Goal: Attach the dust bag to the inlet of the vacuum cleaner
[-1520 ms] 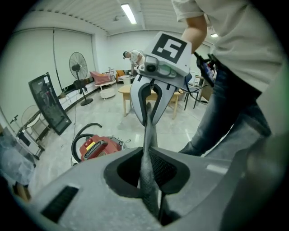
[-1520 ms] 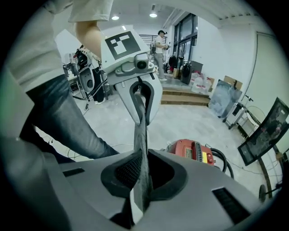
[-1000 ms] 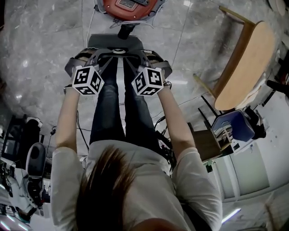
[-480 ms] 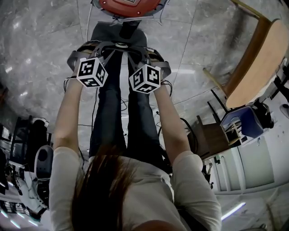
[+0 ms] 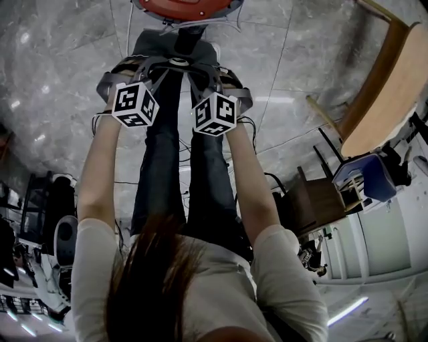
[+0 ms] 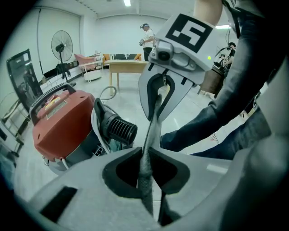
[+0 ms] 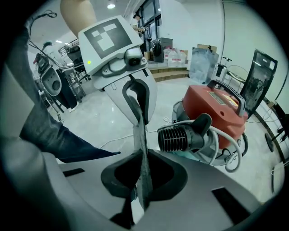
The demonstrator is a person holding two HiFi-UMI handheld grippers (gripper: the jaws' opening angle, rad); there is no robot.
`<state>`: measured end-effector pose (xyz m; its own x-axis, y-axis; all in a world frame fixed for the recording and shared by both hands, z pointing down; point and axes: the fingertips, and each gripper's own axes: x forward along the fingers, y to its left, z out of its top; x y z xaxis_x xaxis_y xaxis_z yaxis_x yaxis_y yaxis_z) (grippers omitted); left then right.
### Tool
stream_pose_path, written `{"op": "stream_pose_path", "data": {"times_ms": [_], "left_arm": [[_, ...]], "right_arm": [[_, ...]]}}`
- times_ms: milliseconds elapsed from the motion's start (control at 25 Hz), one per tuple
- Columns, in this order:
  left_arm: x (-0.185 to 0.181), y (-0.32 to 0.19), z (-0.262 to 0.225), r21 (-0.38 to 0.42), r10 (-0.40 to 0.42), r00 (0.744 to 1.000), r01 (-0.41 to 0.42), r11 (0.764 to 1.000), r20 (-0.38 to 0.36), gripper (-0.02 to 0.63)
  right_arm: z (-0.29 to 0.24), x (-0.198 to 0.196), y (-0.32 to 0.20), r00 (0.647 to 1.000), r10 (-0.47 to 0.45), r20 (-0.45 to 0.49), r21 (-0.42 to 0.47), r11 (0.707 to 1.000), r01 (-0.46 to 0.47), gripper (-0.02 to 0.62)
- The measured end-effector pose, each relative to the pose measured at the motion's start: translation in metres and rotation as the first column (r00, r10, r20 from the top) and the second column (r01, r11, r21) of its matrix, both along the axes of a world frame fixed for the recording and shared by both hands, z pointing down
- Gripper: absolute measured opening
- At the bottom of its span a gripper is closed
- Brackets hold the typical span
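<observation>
Jaws of left gripper [image 6: 146, 175] and right gripper [image 7: 143, 177] clamp dust bag [image 6: 152, 122]; vacuum cleaner [image 5: 182, 7] cut off atop head view

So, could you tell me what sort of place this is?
Probably a large open lab or office hall: polished stone-tile floor, a pedestal fan and a wooden table.

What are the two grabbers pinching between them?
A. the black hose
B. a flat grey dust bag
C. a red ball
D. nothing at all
B: the left gripper and the right gripper each have their jaws shut on an edge of the thin grey dust bag, which stretches from one to the other.
</observation>
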<state>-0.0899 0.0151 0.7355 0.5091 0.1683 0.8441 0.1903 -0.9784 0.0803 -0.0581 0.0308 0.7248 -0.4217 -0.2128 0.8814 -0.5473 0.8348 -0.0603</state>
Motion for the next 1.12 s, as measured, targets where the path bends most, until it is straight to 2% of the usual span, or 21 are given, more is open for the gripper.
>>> {"op": "stream_pose_path", "data": {"times_ms": [440,1120], "left_arm": [[0.006,-0.017,-0.002,0.021,-0.026,1.000,0.026,0.999,-0.013,0.040],[0.018,-0.032,-0.008,0.066,-0.054,0.998,0.056,0.996,-0.020,0.043]], "right_arm": [[-0.003,0.006,-0.018,1.000,-0.010,-0.022,0.011,1.000,0.010,0.029],[-0.009,0.017,-0.031,0.998,0.050,-0.031,0.023,0.999,-0.049,0.029]]}}
